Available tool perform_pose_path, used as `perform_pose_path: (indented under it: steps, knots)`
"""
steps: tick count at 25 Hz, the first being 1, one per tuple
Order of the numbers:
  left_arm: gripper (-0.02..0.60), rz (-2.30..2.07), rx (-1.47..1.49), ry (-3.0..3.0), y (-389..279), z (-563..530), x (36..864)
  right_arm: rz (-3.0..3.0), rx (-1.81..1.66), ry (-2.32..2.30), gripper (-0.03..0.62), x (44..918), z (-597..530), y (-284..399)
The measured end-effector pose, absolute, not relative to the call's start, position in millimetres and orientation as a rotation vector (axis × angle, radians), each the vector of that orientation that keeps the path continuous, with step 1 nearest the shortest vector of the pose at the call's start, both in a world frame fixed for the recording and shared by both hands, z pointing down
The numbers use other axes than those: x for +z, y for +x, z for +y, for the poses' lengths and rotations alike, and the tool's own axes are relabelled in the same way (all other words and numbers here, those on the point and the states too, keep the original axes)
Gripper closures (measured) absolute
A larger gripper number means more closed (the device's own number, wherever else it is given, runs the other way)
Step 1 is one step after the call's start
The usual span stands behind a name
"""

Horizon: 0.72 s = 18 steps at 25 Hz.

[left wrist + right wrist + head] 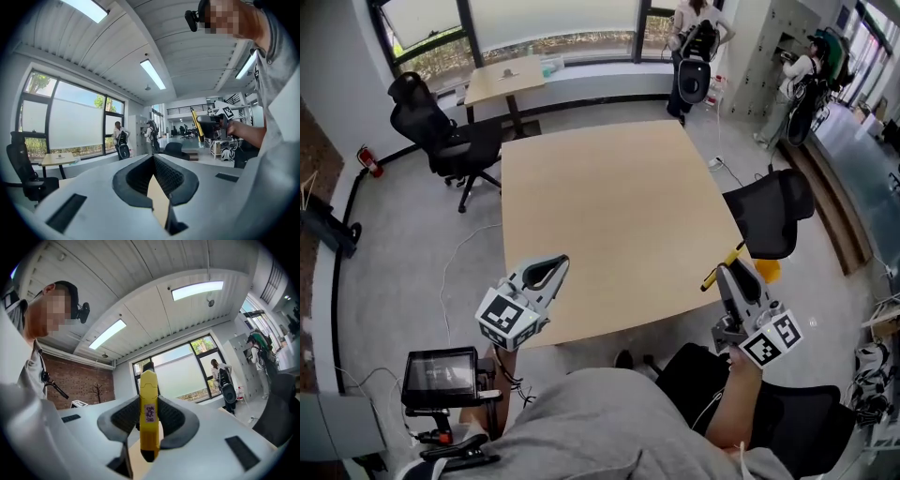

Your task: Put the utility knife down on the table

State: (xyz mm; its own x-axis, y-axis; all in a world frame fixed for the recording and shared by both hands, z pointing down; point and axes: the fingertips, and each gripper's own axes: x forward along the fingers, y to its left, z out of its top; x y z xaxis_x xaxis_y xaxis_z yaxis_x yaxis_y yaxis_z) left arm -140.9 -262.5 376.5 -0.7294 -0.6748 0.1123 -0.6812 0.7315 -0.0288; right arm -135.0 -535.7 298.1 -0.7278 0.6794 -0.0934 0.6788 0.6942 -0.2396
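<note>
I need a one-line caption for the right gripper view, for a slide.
Right tongs shut on a yellow utility knife, held above the table.

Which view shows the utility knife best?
Right gripper view: the utility knife fills the centre, yellow, clamped between the jaws. Head view shows it small by the table edge; left gripper view, a distant sliver.

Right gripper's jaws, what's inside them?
A yellow plastic utility knife with a small label is clamped between the dark padded jaws of the right gripper. The pads cover the sides of its handle, so those cannot be seen.
</note>
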Motion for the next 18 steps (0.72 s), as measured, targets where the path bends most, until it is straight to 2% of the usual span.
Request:
perform_pose_path:
  steps: [4, 9, 18]
  knots:
    - [0.578, -2.854, 0.109, 1.023, -162.8, -303.2, 394.0, -2.841, 0.417, -1.258, 0.477, 313.0, -571.3, -177.5]
    - [0.577, -2.867, 0.081, 0.930, -175.4, -297.9, 390.0, -2.782, 0.403, -1.347, 0.477, 307.1, -561.9, -212.4]
    - [0.578, -2.847, 0.096, 0.876, -178.4, -291.3, 398.9, -2.773, 0.411, -1.368, 0.477, 312.3, -560.4, -243.3]
